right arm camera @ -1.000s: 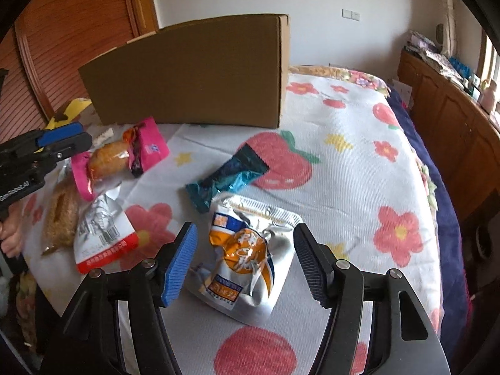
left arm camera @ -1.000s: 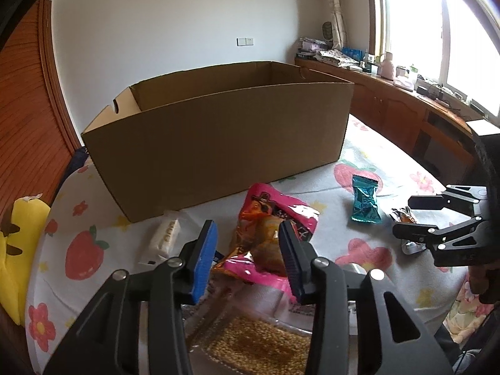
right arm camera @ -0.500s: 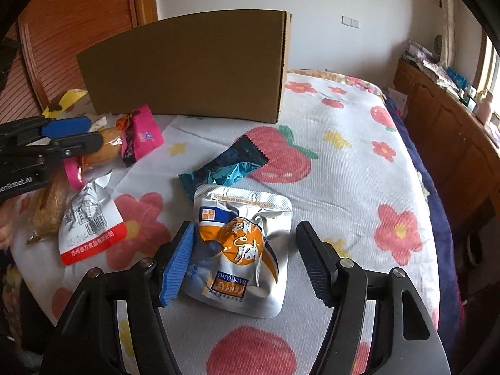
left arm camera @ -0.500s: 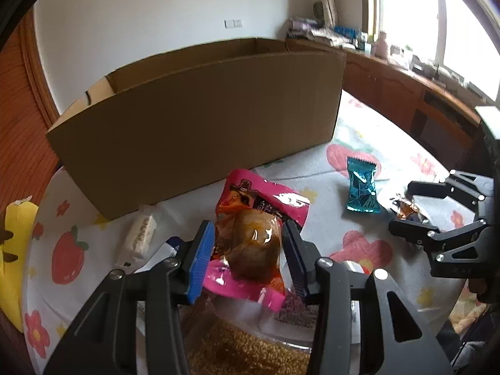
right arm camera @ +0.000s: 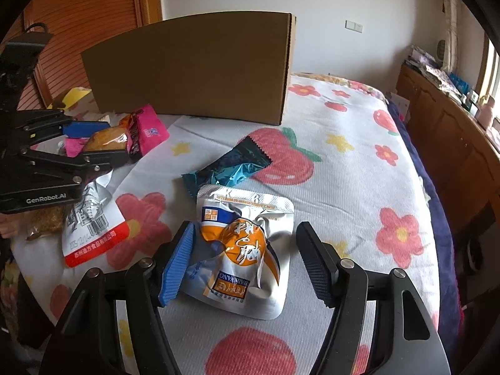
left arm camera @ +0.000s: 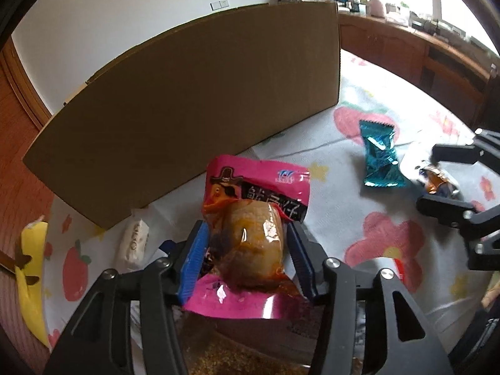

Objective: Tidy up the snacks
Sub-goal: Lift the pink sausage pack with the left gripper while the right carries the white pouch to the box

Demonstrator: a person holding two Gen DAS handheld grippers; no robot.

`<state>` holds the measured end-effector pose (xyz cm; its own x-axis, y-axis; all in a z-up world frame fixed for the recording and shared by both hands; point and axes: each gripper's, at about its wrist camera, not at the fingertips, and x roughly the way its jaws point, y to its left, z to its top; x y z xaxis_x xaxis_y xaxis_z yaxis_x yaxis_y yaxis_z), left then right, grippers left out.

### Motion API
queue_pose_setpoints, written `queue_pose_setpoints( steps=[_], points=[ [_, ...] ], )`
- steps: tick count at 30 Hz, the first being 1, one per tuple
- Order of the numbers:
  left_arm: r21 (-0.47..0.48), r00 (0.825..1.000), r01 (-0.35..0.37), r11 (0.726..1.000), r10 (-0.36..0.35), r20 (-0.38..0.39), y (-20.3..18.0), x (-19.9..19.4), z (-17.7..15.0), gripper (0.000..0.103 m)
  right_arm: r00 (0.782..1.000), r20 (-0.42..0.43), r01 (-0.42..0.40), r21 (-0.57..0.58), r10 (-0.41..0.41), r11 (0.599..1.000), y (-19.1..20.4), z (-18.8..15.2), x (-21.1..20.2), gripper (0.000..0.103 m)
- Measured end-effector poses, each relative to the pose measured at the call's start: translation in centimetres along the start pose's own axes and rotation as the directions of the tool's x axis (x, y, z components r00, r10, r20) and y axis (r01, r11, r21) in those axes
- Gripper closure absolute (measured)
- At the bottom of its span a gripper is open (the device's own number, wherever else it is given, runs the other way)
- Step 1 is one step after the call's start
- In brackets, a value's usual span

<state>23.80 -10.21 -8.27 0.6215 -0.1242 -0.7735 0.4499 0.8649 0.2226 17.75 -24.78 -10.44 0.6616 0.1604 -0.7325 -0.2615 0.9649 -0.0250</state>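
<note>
My left gripper (left arm camera: 247,250) is shut on a pink snack packet (left arm camera: 250,237) with a brown bun inside and holds it just above the table, in front of the cardboard box (left arm camera: 193,109). The same grip shows in the right wrist view (right arm camera: 103,143). My right gripper (right arm camera: 243,259) is open around a silver and orange pouch (right arm camera: 243,250) that lies flat on the cloth; its fingers stand apart on either side. A teal wrapper (right arm camera: 228,165) lies between that pouch and the box (right arm camera: 193,68).
A white and red packet (right arm camera: 90,228) and a bag of brown grains (left arm camera: 237,356) lie under my left gripper. A small white bar (left arm camera: 134,243) lies by the box. A yellow object (left arm camera: 31,278) sits at the table's left edge. Wooden cabinets (right arm camera: 453,137) stand at the right.
My left gripper has closed on the pink packet and lifted it toward the box. My right gripper has moved down and forward around the silver pouch and stays open.
</note>
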Motion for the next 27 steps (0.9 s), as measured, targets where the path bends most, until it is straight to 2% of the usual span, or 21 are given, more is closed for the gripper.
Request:
queue_pose_setpoints(
  steps=[10, 14, 20, 22, 27],
  points=[
    [-0.051, 0.999, 0.04, 0.998, -0.04, -0.004, 1.1, 0.5, 0.4, 0.05, 1.0, 0.002, -0.008, -0.009, 0.008, 1.0, 0.2, -0.1, 0.0, 0.034],
    [-0.05, 0.999, 0.034, 0.998, -0.034, 0.0, 1.0, 0.5, 0.2, 0.056, 1.0, 0.004, -0.006, -0.009, 0.006, 1.0, 0.3, -0.1, 0.0, 0.034],
    [-0.122, 0.998, 0.052, 0.991, -0.047, 0.05, 1.5, -0.6, -0.7, 0.061, 1.0, 0.004, -0.004, -0.011, 0.004, 1.0, 0.3, 0.0, -0.1, 0.035],
    [-0.166, 0.995, 0.073, 0.983, -0.061, 0.075, 1.9, -1.3, -1.1, 0.062, 1.0, 0.004, -0.003, -0.011, 0.003, 1.0, 0.3, 0.0, -0.1, 0.035],
    [-0.21, 0.988, 0.082, 0.974, -0.052, 0.147, 2.4, -3.6, -2.1, 0.062, 1.0, 0.004, -0.002, -0.008, 0.002, 1.0, 0.3, 0.1, 0.0, 0.035]
  ],
)
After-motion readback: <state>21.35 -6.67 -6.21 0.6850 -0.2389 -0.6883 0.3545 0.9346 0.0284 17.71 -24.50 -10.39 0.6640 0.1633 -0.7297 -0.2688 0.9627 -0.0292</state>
